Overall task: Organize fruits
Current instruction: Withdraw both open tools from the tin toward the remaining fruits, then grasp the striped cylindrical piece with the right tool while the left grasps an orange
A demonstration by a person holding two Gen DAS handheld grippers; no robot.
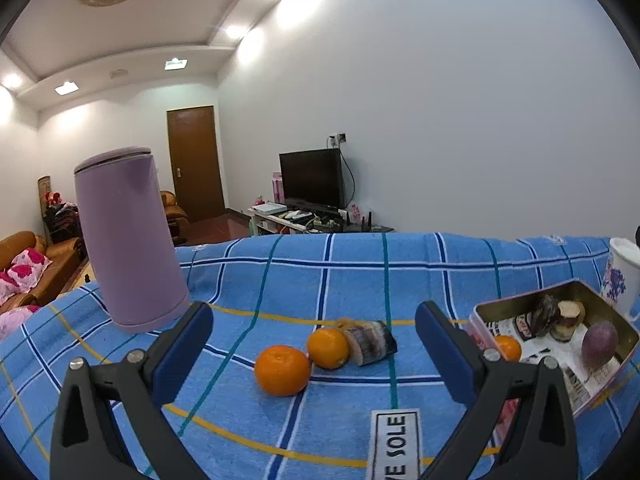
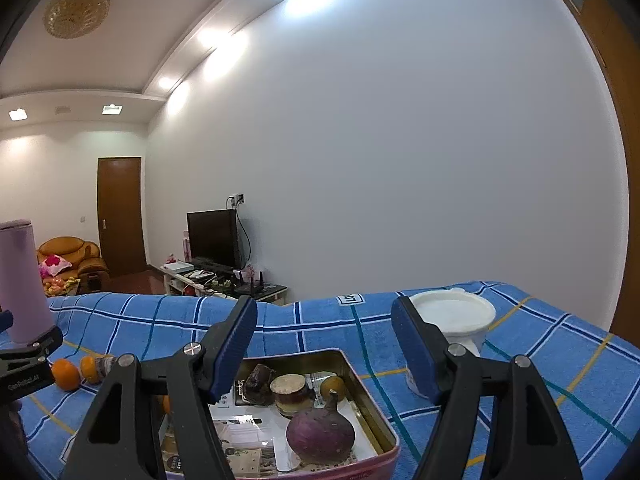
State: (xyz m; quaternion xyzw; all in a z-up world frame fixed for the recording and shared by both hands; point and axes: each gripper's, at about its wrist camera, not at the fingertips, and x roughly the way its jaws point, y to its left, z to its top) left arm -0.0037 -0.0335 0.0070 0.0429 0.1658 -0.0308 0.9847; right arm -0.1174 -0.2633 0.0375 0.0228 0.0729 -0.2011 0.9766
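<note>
**Oranges loose, tin half filled**

Left gripper [image 1: 314, 336] gapes empty above two oranges [image 1: 283, 370] at twelve o'clock; the tin [image 2: 372, 408] sits at three. Right gripper [image 2: 324, 344] hangs apart over it. Risk: a nudged orange rolls across the cloth [image 1: 320, 264].

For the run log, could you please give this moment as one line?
left gripper: open, facing two oranges | right gripper: open over metal tin | purple round fruit: in tin

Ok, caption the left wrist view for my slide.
Open left tool facing two round oranges on blue checked cloth, beside an open metal tin.
</note>
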